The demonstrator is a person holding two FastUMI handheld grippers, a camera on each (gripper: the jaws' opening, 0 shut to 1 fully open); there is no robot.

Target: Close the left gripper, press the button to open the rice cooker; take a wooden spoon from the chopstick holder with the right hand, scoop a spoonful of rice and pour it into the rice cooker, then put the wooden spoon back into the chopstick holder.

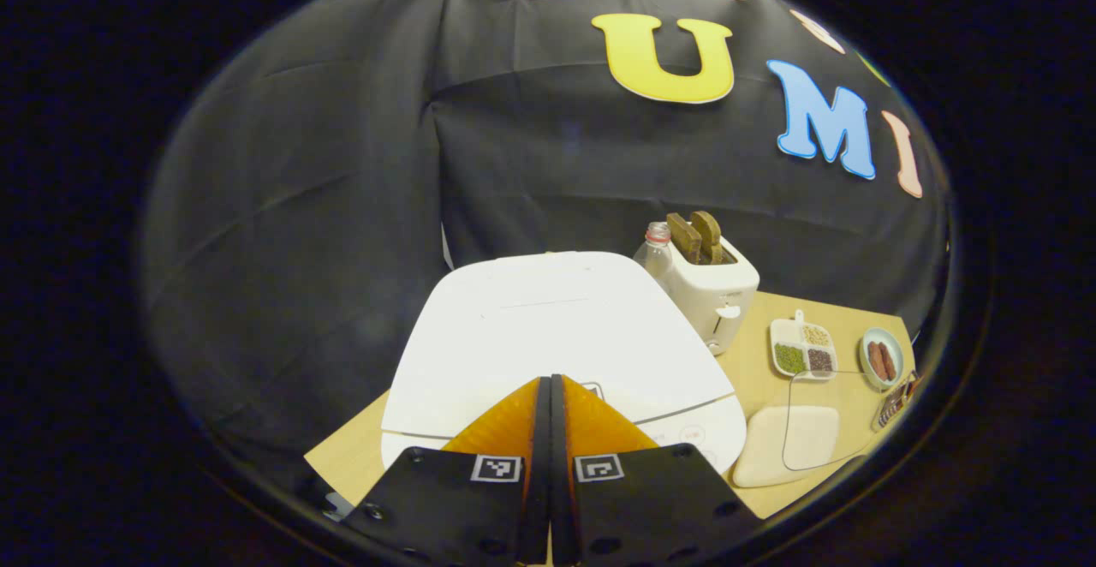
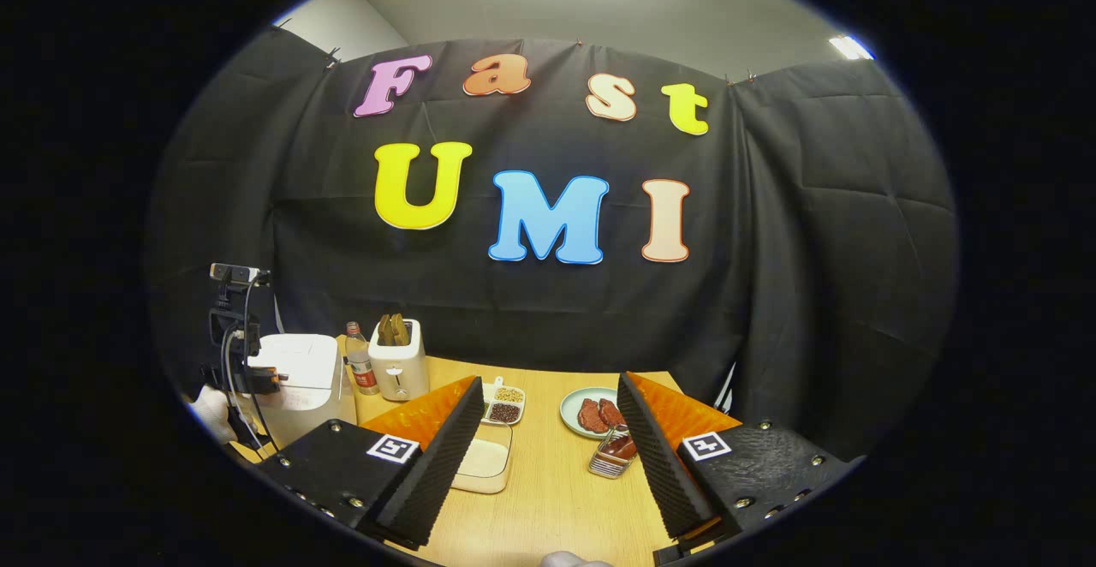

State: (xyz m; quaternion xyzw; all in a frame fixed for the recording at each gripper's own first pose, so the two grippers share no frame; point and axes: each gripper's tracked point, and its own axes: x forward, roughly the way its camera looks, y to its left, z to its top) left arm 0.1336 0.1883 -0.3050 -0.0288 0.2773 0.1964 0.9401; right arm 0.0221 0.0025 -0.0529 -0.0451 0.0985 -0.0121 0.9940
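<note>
Left gripper (image 1: pixel 550 391) had its fingers pressed together, tips over the near edge of the closed rice cooker (image 1: pixel 548 336). Right gripper (image 2: pixel 545 430) hung spread apart, holding nothing. I judged the button press was next: push down.

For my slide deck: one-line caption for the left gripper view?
Left gripper, jaws shut, poised over the closed white rice cooker beside the toaster.

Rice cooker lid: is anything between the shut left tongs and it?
Nothing visible. The left tongs, fingers pressed together, point straight at the closed rice cooker front edge; the toaster stands behind and to the side.
</note>
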